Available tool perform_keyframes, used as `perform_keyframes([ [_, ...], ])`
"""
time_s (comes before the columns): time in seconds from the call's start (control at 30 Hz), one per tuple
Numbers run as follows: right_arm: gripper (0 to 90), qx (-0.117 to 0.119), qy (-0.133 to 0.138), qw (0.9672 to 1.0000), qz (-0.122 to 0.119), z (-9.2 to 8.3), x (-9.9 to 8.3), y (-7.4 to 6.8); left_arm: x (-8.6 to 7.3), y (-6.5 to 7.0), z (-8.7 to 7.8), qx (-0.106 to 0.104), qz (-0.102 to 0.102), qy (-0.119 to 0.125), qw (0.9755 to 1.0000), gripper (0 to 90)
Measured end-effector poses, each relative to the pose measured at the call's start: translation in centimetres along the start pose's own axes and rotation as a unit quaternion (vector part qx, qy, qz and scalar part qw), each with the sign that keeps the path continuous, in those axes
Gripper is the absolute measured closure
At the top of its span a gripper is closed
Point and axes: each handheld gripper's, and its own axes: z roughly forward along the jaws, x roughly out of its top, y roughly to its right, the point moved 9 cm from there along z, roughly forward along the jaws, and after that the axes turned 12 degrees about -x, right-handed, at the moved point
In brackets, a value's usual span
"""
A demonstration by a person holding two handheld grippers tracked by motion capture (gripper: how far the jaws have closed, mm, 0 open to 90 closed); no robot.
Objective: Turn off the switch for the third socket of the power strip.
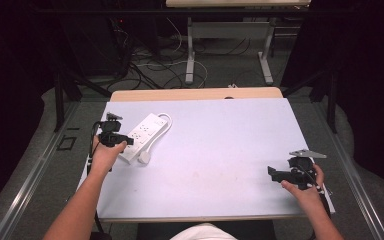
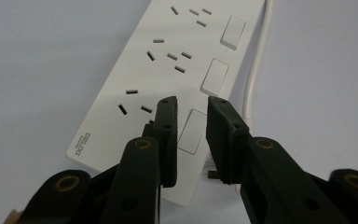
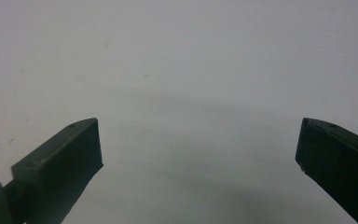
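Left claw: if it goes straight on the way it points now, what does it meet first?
Probably the nearest rocker switch of the white plastic power strip, seen between the tips of the left claw; depth is unclear.

— How many power strips lie on the desk?

— One white power strip, near the left edge. It carries three socket groups and three rocker switches in the left gripper view.

— Cables and plugs?

— One white cable, one white plug.

— Grippers?

— Two: the left gripper and the right gripper.
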Motion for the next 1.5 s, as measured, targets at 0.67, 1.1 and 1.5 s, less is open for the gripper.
perform_keyframes([
  [0.67,0.0,0.0,0.002,1.0,-0.001,0.0,0.1,0.0,0.3,0.8,-1.1,-0.008,0.026,0.022,0.9994,61.2],
  [1.1,0.0,0.001,0.004,1.0,-0.001,0.0,0.1,0.0,0.5,1.9,-2.1,-0.01,0.051,0.04,0.9979,52.4],
  [1.5,0.0,0.001,0.004,1.0,-0.002,-0.1,0.1,0.0,0.2,2.2,-2.8,-0.019,0.065,0.058,0.996,43.1],
])
